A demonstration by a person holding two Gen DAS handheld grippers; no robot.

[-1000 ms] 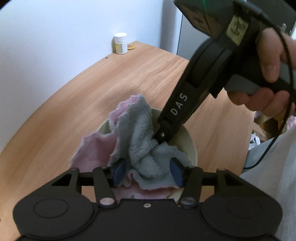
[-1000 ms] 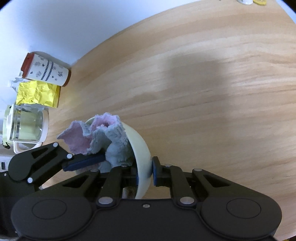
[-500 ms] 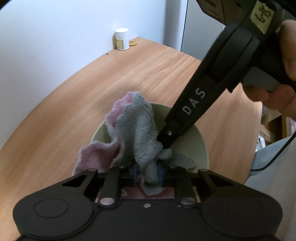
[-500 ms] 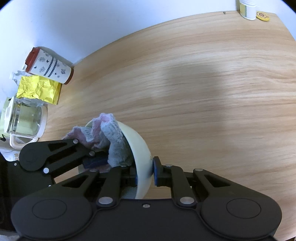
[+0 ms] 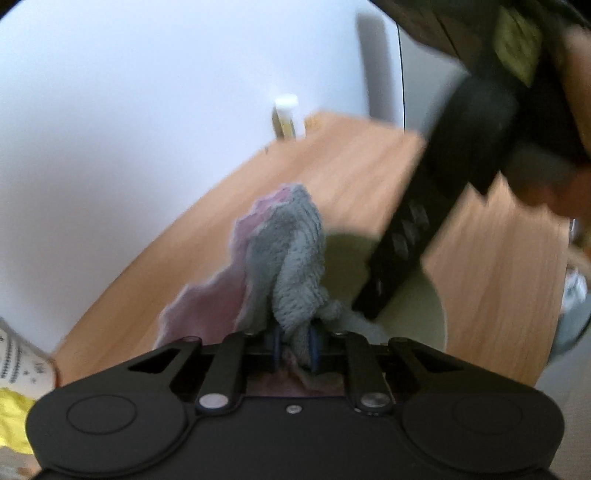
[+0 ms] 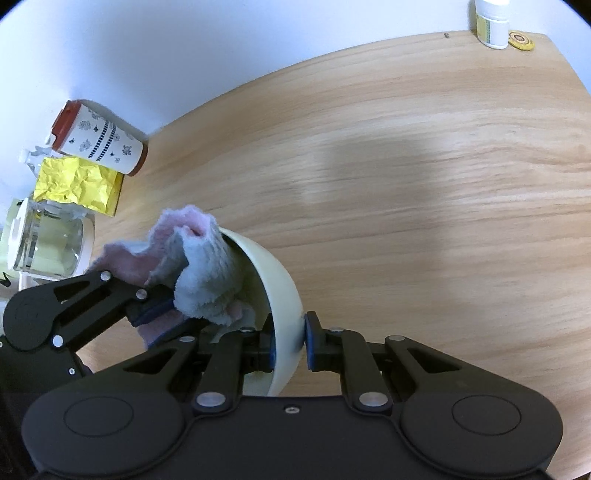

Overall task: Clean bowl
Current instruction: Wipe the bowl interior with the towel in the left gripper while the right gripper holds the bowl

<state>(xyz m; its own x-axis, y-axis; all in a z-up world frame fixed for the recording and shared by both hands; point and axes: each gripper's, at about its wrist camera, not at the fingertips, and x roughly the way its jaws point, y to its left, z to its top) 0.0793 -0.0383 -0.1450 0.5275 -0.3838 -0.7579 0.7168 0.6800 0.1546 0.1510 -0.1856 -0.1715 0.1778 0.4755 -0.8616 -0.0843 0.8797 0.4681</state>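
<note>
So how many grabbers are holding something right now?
2. The left gripper squeezes the cloth inside the bowl; the right gripper pinches the bowl's rim.

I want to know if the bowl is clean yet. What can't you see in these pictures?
- Bowl inside: right wrist view, covered by the pink-and-grey cloth and its own wall.
- Bowl bottom: left wrist view, motion blur, plus the right tool crossing it.
- Lettering on the right tool: left wrist view, blurred.
- Small bottle label: too small, top cut off.
- Glass jar: cut off by the left edge.
</note>
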